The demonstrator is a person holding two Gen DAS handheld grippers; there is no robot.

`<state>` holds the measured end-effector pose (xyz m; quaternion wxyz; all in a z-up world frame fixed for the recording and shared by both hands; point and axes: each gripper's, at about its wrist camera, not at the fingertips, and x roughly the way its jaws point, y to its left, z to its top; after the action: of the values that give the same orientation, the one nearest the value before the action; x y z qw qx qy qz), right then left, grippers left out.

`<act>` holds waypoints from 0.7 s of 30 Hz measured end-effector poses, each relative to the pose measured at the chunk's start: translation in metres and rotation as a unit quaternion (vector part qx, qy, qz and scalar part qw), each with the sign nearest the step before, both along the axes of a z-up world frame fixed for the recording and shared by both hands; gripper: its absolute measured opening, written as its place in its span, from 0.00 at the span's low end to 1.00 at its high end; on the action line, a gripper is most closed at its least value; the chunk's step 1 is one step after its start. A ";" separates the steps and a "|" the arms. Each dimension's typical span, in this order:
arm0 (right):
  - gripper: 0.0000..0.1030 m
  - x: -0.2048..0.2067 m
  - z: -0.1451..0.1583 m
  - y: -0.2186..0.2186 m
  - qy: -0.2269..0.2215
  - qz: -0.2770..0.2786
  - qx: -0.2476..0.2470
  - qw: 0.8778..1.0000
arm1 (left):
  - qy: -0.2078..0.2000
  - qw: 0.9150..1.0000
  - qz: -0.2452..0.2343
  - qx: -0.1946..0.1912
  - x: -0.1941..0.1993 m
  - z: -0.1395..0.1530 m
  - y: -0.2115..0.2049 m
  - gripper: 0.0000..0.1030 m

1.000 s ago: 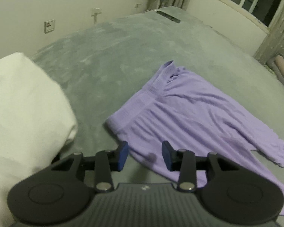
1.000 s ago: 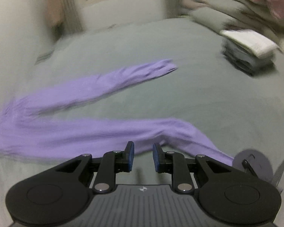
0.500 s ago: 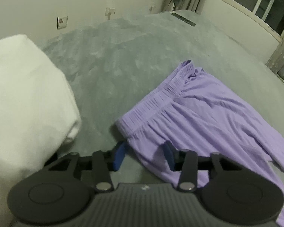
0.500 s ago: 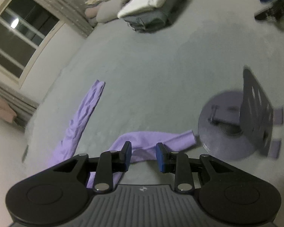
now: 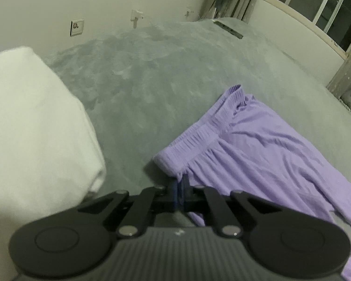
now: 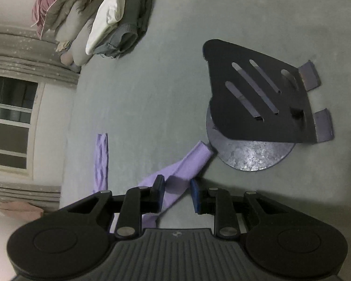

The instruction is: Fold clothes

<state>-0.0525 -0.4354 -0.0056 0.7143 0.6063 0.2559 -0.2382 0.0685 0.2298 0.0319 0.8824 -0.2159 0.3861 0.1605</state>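
Pinching the purple trousers (image 5: pixel 257 145) at the waistband, the left claw (image 5: pixel 179 188) is clamped; the right claw (image 6: pixel 177 193) gapes.

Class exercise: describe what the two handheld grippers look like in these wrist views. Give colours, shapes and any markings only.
Both the left gripper and right gripper look alike: a matte black body with a ribbed grey top plate bearing a small pale logo, two round discs at the sides, black linkage bars with silver pivot pins, and blue pads on the fingers. No cables or sleeves show.

The purple trousers (image 5: pixel 257 154) run off the lower right frame edge; the white fabric (image 5: pixel 30 126) is cropped at left.
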 end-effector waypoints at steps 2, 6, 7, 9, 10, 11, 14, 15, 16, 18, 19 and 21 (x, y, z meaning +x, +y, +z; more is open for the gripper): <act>0.23 0.004 0.004 0.000 0.004 0.003 -0.015 1.000 | -0.008 1.000 -0.001 0.003 0.000 0.004 0.002 0.01; 0.06 0.016 0.018 -0.005 0.006 0.011 -0.096 0.995 | -0.019 1.000 0.002 -0.011 -0.003 0.012 0.008 0.01; 0.05 0.019 0.020 -0.007 0.003 0.017 -0.105 0.994 | -0.022 1.000 0.005 -0.019 -0.004 0.014 0.012 0.01; 0.05 0.025 0.029 -0.007 -0.004 0.028 -0.132 0.991 | -0.032 0.999 0.009 -0.024 -0.005 0.019 0.017 0.01; 0.04 0.025 0.036 -0.004 -0.016 0.032 -0.154 0.987 | -0.038 0.999 0.008 -0.023 -0.007 0.023 0.018 0.01; 0.04 0.026 0.048 -0.002 -0.043 0.036 -0.184 0.981 | -0.044 0.999 0.007 -0.023 -0.008 0.026 0.018 0.01; 0.04 0.025 0.081 0.010 -0.123 0.045 -0.264 0.956 | -0.054 0.998 0.005 -0.026 -0.011 0.032 0.020 0.01; 0.04 0.023 0.091 0.014 -0.153 0.050 -0.290 0.943 | -0.055 0.998 0.007 -0.025 -0.012 0.033 0.022 0.01; 0.04 0.023 0.097 0.018 -0.169 0.058 -0.308 0.935 | -0.055 0.998 0.008 -0.023 -0.013 0.034 0.023 0.01; 0.04 0.030 0.099 0.023 -0.165 0.090 -0.331 0.925 | -0.044 0.999 0.007 -0.016 -0.014 0.032 0.023 0.01; 0.04 0.038 0.096 0.026 -0.131 0.113 -0.343 0.923 | -0.038 0.999 0.005 -0.015 -0.015 0.031 0.023 0.01; 0.04 0.052 0.078 0.031 -0.044 0.152 -0.365 0.918 | -0.025 1.000 -0.002 -0.011 -0.015 0.027 0.020 0.01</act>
<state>-0.0003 -0.4048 0.0727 0.9241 0.2673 0.2083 -0.1767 0.0531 0.2501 0.0589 0.8895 -0.2285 0.3665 0.1489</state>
